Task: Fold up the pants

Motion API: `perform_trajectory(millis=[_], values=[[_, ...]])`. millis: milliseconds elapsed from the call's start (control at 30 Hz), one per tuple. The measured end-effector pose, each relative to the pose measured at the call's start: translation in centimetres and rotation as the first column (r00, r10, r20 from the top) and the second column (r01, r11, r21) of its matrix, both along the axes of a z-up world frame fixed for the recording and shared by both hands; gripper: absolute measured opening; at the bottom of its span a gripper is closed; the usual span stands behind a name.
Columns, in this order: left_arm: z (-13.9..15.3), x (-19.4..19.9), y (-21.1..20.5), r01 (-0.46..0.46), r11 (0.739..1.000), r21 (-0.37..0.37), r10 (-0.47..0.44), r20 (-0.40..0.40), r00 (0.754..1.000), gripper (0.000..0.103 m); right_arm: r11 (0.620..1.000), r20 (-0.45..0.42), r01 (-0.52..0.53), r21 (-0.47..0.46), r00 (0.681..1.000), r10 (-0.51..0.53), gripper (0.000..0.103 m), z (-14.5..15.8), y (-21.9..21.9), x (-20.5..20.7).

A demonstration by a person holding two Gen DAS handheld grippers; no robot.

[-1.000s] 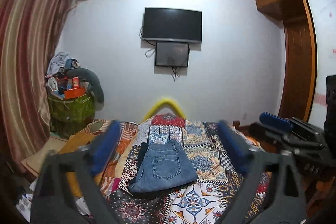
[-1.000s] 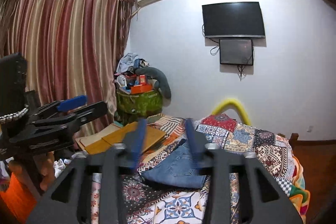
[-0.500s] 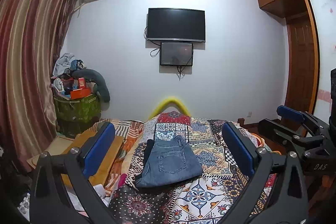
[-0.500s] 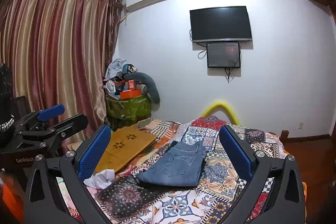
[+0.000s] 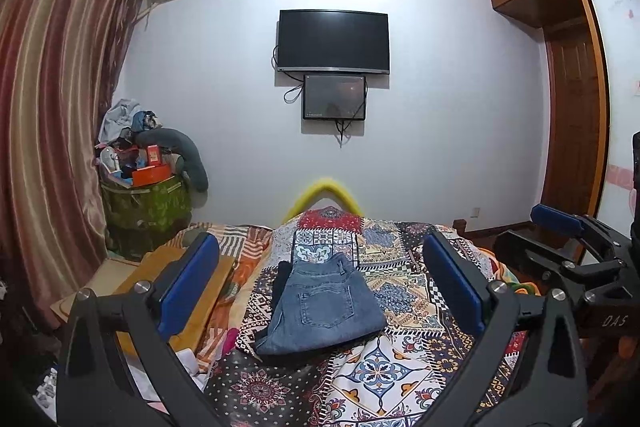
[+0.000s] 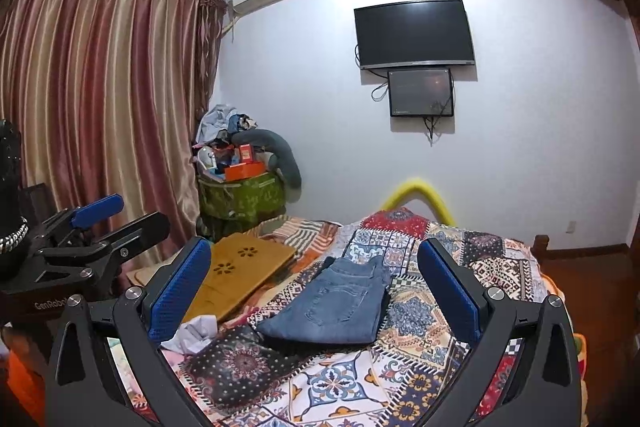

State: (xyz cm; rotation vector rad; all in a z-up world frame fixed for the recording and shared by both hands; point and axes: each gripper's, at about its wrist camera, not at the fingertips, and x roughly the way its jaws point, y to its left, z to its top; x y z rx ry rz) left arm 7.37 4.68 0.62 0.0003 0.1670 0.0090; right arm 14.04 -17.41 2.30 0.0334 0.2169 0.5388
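Folded blue jeans [image 5: 324, 303] lie flat on the patchwork bedspread [image 5: 404, 259], back pocket up, with a dark garment edge showing under their left side. In the right wrist view the same jeans [image 6: 336, 303] rest mid-bed. My left gripper [image 5: 320, 287] hovers in front of and above them, open wide, nothing between its blue pads. My right gripper [image 6: 316, 287] is also open wide and holds nothing, well short of the jeans. Each gripper shows in the other's view: the right gripper [image 5: 560, 227] at far right, the left gripper [image 6: 100, 223] at far left.
A wooden lap tray [image 6: 240, 271] lies on the bed's left side, with a crumpled pale cloth [image 6: 192, 335] near it. A green bin heaped with clutter [image 5: 148, 203] stands by the striped curtain [image 5: 52, 131]. A wardrobe [image 5: 568, 131] stands at right.
The right gripper's jaws went from nearly shut to wide open. Both views steadied; the jeans lie unmoved on the bed.
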Motion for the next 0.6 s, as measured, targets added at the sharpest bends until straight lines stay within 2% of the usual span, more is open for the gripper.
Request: perform_trajectory(millis=[600], values=[[-0.4, 0.7, 0.1, 0.036, 0.999, -0.004, -0.036, -0.019, 0.999, 0.103, 1.000, -0.018, 0.025, 0.011, 1.000, -0.025, 0.103, 0.3, -1.1, -0.2]])
